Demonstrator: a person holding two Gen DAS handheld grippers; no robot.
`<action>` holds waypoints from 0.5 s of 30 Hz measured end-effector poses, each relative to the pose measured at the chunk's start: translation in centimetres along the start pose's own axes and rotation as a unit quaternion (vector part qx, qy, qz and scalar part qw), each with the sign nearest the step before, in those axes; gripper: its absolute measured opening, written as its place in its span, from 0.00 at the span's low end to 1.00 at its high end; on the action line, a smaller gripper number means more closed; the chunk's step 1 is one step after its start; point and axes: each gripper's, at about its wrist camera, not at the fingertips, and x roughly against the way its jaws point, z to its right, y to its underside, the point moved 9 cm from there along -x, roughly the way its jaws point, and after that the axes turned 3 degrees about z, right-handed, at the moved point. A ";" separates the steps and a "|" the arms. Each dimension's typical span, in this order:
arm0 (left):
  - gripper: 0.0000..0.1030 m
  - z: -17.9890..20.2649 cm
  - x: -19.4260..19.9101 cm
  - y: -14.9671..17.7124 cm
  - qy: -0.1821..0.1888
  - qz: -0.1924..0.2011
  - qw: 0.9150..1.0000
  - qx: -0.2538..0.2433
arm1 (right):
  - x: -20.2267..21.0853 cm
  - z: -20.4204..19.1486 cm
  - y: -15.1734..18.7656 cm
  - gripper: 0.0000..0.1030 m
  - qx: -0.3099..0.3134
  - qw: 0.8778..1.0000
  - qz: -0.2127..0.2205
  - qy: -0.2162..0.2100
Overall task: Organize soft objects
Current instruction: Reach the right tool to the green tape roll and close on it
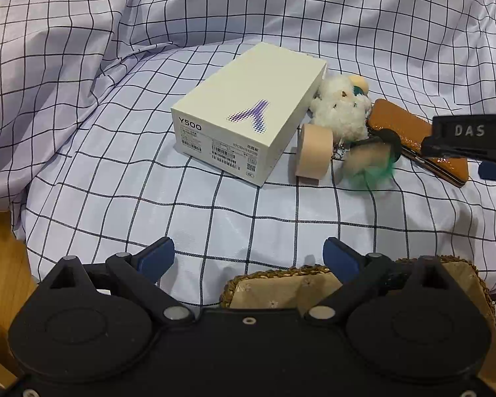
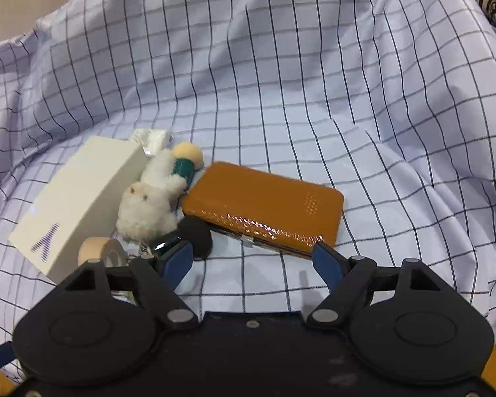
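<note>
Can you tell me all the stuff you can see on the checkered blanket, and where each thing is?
cloth: one, pale lilac with dark grid lines, rumpled, under everything
box: one, cream with a purple Y, left of the pile
plush toy: one, white and fluffy, holding a green piece, between box and case
tape roll: one, beige, on edge in front of the plush toy, by the box
case: one, orange-brown, flat, right of the plush toy
packet: one, white, behind the box
basket: one, woven tan, near edge, below the left hand-held gripper
left hand-held gripper: one, black with blue pads, open, above the basket
right hand-held gripper: one, black with blue pads, open, at the case's near edge
</note>
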 end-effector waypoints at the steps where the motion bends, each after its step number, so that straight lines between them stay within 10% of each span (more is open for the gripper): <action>1: 0.91 0.0 0.0 0.0 0.000 0.000 1.000 0.000 | 0.2 -0.3 -0.2 0.77 0.002 1.000 0.005 -0.008; 15: 0.91 -0.8 0.2 0.3 -0.013 -0.003 1.000 0.007 | -0.6 -6.3 1.6 0.75 0.100 0.992 -0.024 -0.078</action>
